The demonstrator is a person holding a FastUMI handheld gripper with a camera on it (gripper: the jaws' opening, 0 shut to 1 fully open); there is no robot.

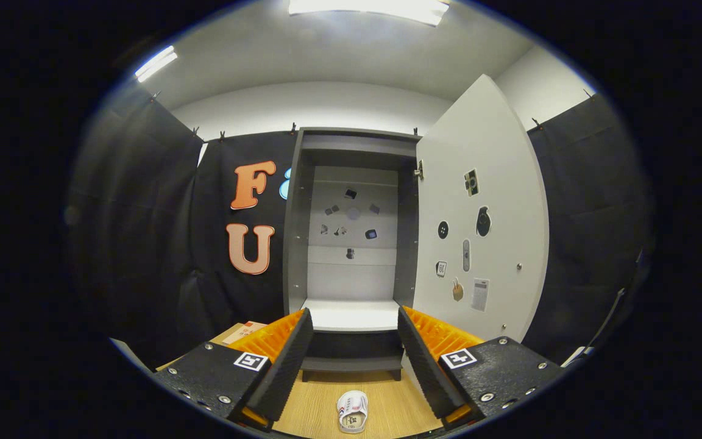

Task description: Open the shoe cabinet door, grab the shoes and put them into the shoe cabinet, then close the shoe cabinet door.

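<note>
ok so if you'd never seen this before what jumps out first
The tall shoe cabinet stands straight ahead beyond the fingers, its door swung wide open to the right and dotted with small stickers. A single white shoe lies on the wooden floor, between the fingers of the open gripper and in front of the cabinet.

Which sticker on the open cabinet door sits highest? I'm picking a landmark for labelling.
The small square sticker near the door's upper part, close to the hinge side; the round and oval ones sit lower. The gripper's fingers stand open, empty.
</note>
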